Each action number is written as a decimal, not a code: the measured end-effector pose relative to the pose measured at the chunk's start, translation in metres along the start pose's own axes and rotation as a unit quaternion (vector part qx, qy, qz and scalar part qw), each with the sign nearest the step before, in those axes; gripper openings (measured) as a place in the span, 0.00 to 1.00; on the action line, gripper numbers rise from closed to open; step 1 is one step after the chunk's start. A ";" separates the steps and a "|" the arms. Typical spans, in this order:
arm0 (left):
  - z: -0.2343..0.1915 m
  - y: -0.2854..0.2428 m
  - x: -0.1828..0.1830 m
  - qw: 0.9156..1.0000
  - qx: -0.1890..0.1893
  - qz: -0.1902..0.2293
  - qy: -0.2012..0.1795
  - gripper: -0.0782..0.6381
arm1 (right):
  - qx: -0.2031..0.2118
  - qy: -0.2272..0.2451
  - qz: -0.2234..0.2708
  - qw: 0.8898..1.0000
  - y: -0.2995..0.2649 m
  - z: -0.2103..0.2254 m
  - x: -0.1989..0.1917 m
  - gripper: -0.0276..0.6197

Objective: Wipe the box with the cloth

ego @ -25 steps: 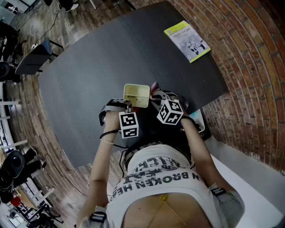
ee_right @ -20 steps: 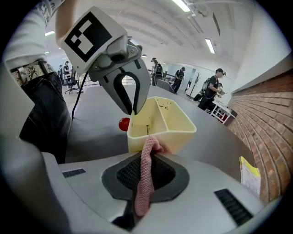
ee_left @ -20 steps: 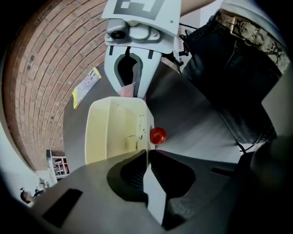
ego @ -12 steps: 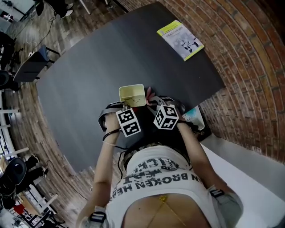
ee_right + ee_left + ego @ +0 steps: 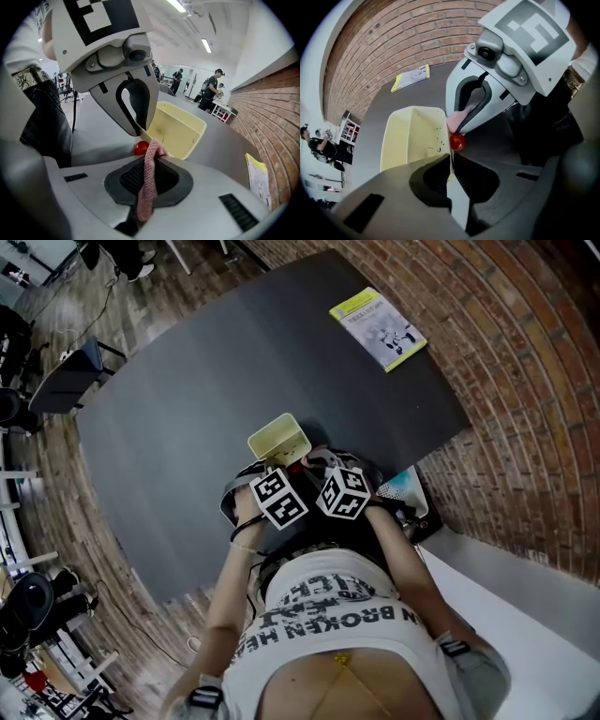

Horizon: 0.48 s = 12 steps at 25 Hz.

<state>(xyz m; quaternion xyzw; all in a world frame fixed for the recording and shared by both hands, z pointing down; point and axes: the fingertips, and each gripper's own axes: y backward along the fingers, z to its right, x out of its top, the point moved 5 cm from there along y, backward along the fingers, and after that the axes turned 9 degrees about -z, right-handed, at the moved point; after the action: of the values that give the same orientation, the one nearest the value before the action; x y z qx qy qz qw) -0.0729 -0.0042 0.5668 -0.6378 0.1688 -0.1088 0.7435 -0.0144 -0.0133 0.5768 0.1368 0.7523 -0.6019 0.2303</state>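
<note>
Dark grey tabletop [image 5: 187, 427] underneath, brick paving [image 5: 525, 381] off at 3 o'clock. Against the frames of a second ago: pale yellow box [image 5: 278, 439] turned from square-on to corner-up, like a diamond; left marker cube [image 5: 278, 500] rolled along with it; right marker cube [image 5: 342, 493] drawn in closer beside the left one.

Jaws of the left gripper [image 5: 451, 161] just closed further, now nearly together, clamped on one thin wall of the box, that wall's rim running up from between the pads toward 12 o'clock. Jaws of the right gripper [image 5: 150, 159] pinched tight on a pink knitted cloth [image 5: 149, 183], one fold poking out past the tips, the rest trailing back between the jaws.

From the left gripper view, cloth tip at the box's outer wall near 1 o'clock, touching or just beside, impossible to tell which. Small red round thing [image 5: 457, 141] just beside that same wall, below the cloth.

Box open side toward the head camera, near the table's near edge, close to the person's body. Yellow-edged booklet [image 5: 378, 329] flat on the table, well apart at 1 o'clock.
</note>
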 end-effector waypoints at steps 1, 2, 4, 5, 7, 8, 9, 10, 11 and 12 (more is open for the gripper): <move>0.000 0.000 -0.001 1.000 0.000 0.006 0.001 0.15 | 0.000 0.002 -0.001 1.000 0.000 0.000 0.000 0.07; 0.000 0.000 -0.001 1.000 0.002 0.011 0.000 0.15 | 0.001 0.004 -0.001 1.000 0.001 0.000 0.000 0.07; 0.001 0.001 -0.002 1.000 0.015 0.022 -0.002 0.15 | 0.002 0.005 -0.001 1.000 0.004 0.002 -0.001 0.07; 0.001 0.002 -0.003 0.999 0.023 0.030 0.001 0.16 | 0.002 0.002 0.002 1.000 0.007 0.003 -0.002 0.07; 0.000 0.008 -0.006 0.998 0.033 0.052 0.023 0.16 | -0.001 -0.009 0.014 1.000 0.015 0.008 -0.003 0.07; -0.001 0.012 -0.008 0.997 0.034 0.065 0.039 0.16 | -0.004 -0.014 0.022 1.000 0.020 0.011 -0.003 0.07; -0.002 0.016 -0.009 0.995 0.036 0.080 0.054 0.16 | -0.008 -0.019 0.030 0.999 0.024 0.013 -0.002 0.07; -0.003 0.021 -0.011 0.992 0.038 0.094 0.069 0.16 | -0.012 -0.024 0.037 0.999 0.029 0.015 -0.002 0.07; -0.004 0.027 -0.013 0.990 0.041 0.109 0.082 0.16 | -0.016 -0.028 0.045 0.998 0.033 0.018 -0.001 0.07; -0.005 0.032 -0.014 0.987 0.046 0.123 0.095 0.16 | -0.021 -0.032 0.052 0.998 0.037 0.019 0.000 0.07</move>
<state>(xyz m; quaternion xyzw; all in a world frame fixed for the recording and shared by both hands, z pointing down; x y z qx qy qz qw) -0.0897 0.0020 0.5363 -0.5640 0.3110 -0.0845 0.7603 0.0068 -0.0234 0.5427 0.1517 0.7488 -0.5771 0.2886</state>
